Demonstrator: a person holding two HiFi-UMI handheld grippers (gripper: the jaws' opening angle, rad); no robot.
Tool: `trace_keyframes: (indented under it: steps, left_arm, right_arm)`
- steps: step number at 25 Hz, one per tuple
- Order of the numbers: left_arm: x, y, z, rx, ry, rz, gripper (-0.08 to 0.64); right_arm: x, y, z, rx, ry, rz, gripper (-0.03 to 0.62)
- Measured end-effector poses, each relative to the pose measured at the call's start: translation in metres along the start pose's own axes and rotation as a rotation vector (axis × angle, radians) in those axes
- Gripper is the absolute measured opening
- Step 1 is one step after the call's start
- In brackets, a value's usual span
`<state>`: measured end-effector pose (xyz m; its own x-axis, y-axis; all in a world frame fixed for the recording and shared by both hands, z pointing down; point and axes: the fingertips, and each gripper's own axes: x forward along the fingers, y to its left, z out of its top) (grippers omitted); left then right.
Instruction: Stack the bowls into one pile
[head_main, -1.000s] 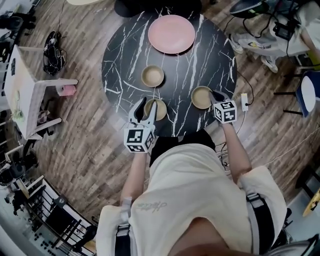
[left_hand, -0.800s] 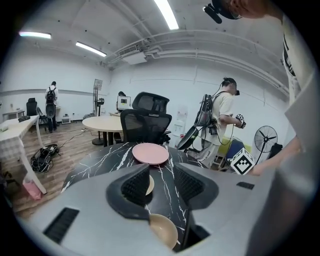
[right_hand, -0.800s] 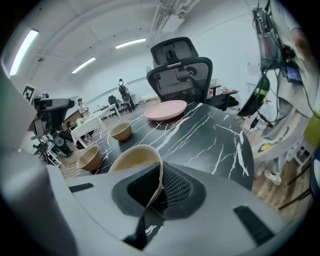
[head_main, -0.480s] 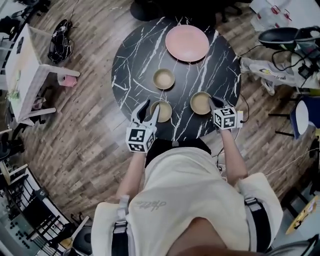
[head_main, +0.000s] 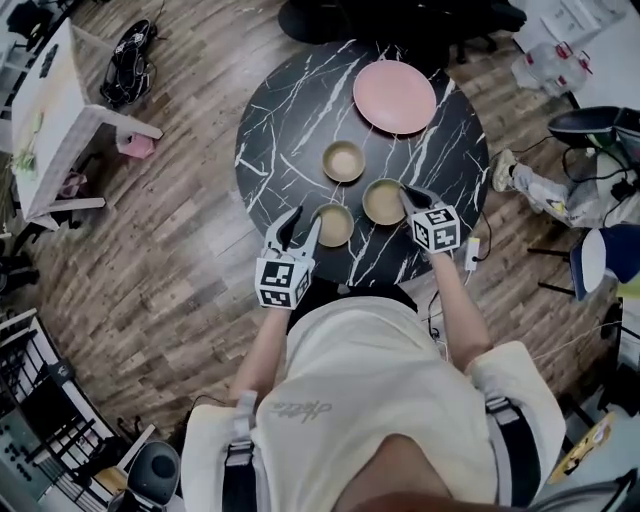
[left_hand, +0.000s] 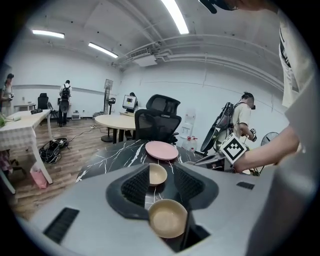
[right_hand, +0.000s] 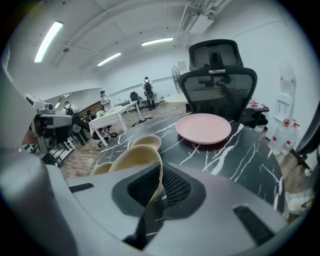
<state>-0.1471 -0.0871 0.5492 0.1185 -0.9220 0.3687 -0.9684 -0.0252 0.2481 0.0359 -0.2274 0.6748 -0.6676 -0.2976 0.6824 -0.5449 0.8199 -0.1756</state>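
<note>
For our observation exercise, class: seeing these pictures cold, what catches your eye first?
A round black marble table carries a pink plate at its far edge and a tan bowl near its middle. The right gripper is clamped on the rim of a second bowl, while the left gripper stands open at the nearest bowl.

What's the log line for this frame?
right gripper: shut on held bowl rim, tilted | left gripper: open, empty, beside near bowl | far bowl: separate on table | stack: none yet
</note>
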Motion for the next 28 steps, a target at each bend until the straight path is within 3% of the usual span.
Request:
trace_keyframes:
  steps: [11,28]
  left_arm:
    - [0.011,0.016,-0.008,-0.035,0.033,-0.039,0.169]
    - [0.033,0.055,-0.008,-0.056,0.081,-0.066,0.169]
  right_arm:
    - [0.043,0.021,0.046,-0.054,-0.002,0.041,0.021]
    - [0.104,0.025,0.074,-0.039,0.021,0.054,0.021]
